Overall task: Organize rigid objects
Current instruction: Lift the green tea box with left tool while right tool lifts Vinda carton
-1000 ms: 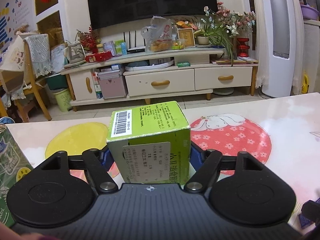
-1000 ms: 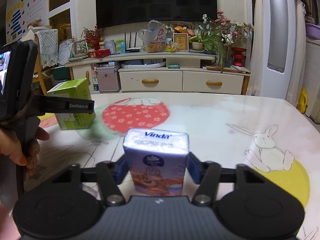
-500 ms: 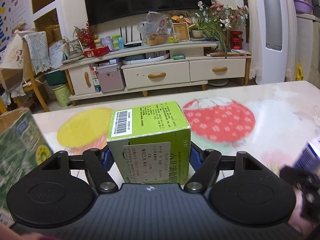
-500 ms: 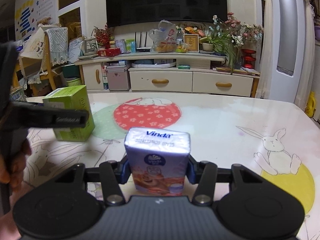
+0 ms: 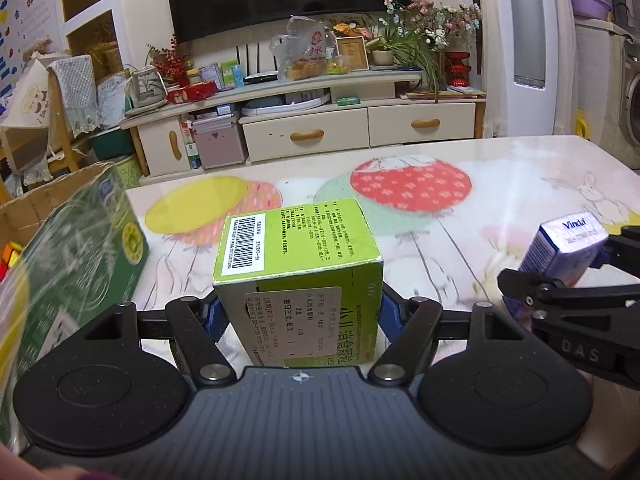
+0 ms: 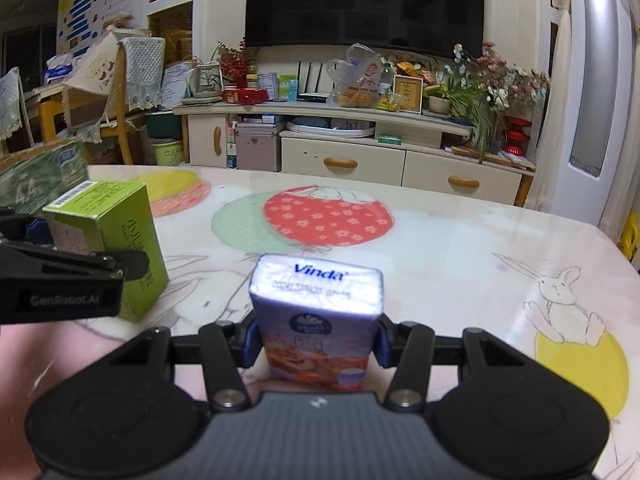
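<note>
Gripping green box (image 5: 298,276) in my left gripper (image 5: 300,316), Vinda pack (image 6: 318,320) in right gripper (image 6: 314,338); both jaws clamped. Risk: 2 grippers near, collision beside carton (image 5: 80,248), soft pack slipping.

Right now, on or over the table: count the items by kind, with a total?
Green medicine box, shut in the left hand-held gripper: 1
Vinda tissue pack, shut in the right hand-held gripper: 1
Open green-printed cardboard carton at the table's left edge: 1
Total: 3
</note>
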{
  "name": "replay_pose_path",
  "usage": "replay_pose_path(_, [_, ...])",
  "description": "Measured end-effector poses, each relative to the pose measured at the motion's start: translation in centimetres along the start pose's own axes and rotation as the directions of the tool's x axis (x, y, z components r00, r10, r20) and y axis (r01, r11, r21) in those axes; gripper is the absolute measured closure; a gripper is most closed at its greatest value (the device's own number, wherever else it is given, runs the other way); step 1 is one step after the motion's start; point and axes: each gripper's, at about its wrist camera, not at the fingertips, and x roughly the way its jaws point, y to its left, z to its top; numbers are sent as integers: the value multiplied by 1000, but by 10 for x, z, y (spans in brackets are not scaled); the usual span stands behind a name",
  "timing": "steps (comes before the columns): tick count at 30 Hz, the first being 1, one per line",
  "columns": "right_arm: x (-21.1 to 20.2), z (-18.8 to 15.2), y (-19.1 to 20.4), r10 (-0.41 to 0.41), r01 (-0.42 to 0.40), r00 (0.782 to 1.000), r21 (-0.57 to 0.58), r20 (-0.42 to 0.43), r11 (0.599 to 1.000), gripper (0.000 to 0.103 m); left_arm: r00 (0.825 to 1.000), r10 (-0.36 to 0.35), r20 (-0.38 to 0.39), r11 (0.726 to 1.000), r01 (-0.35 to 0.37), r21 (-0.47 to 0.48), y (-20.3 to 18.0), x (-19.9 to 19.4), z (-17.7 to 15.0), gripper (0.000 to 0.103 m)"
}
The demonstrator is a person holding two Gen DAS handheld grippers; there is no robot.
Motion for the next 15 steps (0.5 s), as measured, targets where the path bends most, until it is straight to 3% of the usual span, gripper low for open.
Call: replay_pose_path(15, [-43,-22,16,-30,32,999,85,-28,996,52,997,-81,0,997,81,2,4,-32,-23,16])
